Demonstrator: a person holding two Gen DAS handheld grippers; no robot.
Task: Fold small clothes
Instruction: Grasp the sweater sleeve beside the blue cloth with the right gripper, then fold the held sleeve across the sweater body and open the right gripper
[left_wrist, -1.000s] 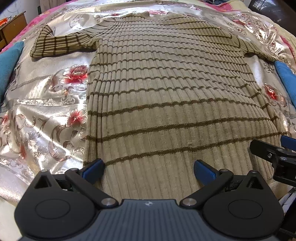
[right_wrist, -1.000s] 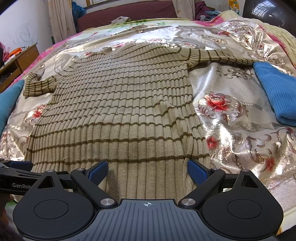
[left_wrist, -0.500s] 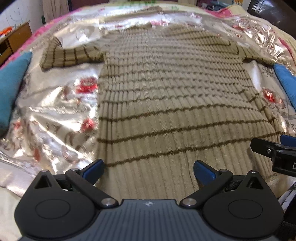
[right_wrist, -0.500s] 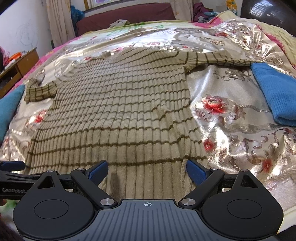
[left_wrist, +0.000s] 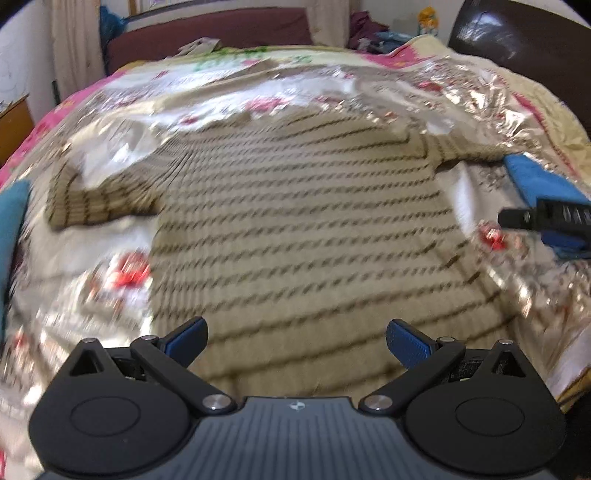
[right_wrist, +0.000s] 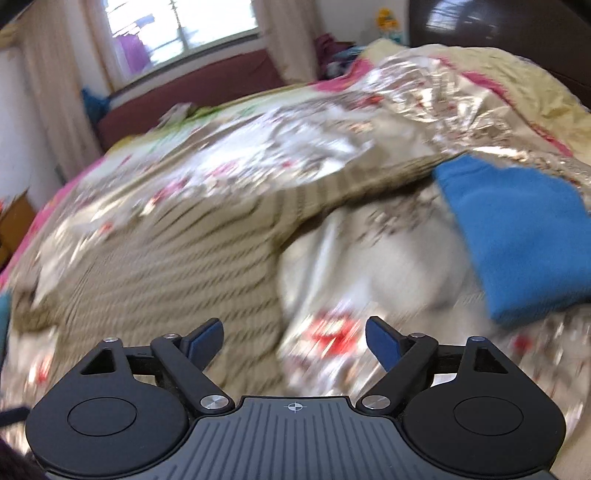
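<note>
A tan ribbed sweater with thin brown stripes (left_wrist: 295, 229) lies flat, front up, on a shiny floral bedspread (left_wrist: 92, 280), sleeves spread to both sides. My left gripper (left_wrist: 295, 341) is open and empty above the sweater's lower half. My right gripper (right_wrist: 293, 341) is open and empty over the sweater's right edge (right_wrist: 177, 266) and the bedspread beside it. The right gripper's tip (left_wrist: 546, 218) shows at the right of the left wrist view. Both views are blurred.
A folded blue garment (right_wrist: 517, 236) lies on the bed right of the sweater, next to its right sleeve. Another blue-green cloth (left_wrist: 11, 229) sits at the left edge. A dark red sofa (right_wrist: 192, 92), curtains and a window stand behind the bed.
Both grippers have lifted and moved forward from the hem, still open. The right gripper has swung to the right, towards the sleeve and the blue garment.
</note>
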